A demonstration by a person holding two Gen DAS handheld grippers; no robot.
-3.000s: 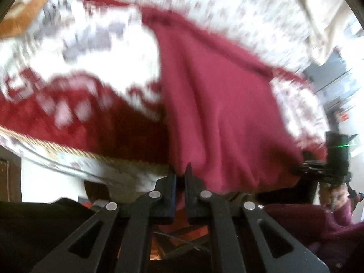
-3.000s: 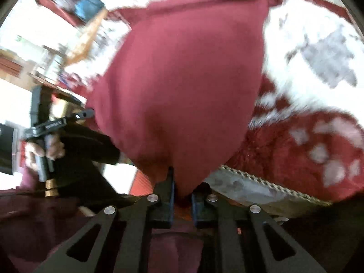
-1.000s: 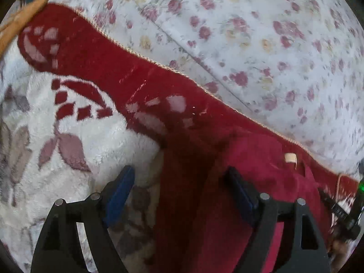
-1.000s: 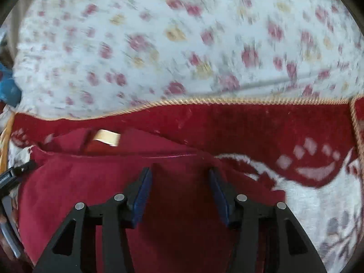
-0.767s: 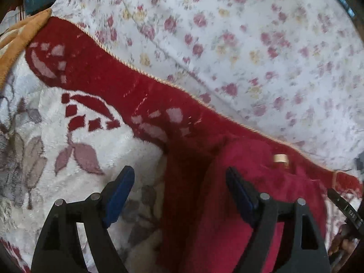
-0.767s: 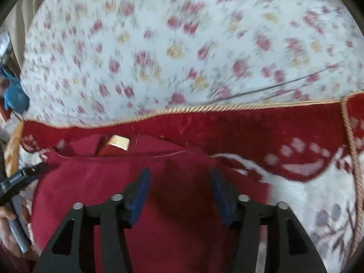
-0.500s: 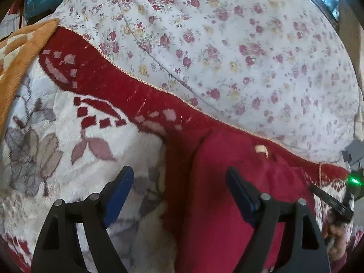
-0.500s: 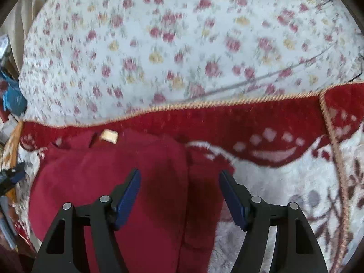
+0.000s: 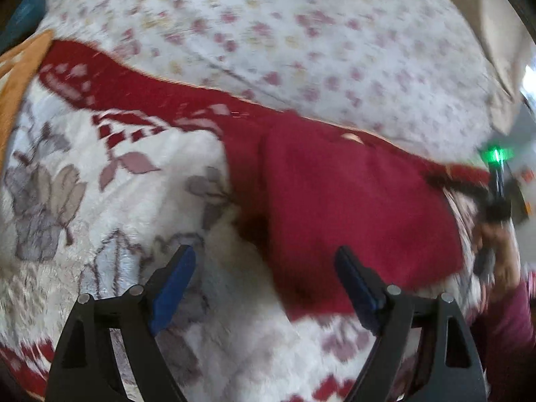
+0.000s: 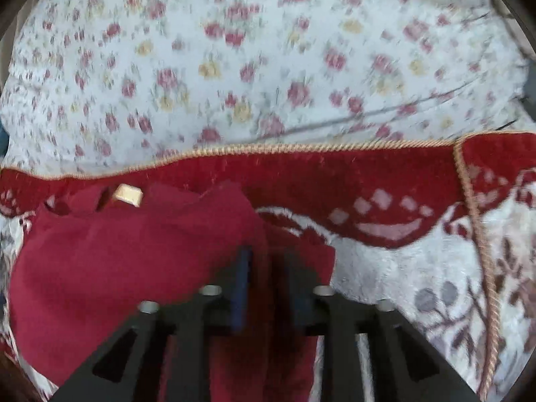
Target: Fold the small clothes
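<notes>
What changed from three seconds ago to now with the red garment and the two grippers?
Both grippers let go of the lifted red garment; it now lies flat on the blanket. The left gripper is open and clear. The right gripper has just been closing over the garment's edge. The floral sheet is unchanged.

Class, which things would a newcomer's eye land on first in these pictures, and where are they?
The red garment lies on a red and white blanket, its tan label at the far edge. A floral sheet lies beyond. The right gripper has been closing over the garment's edge.
</notes>
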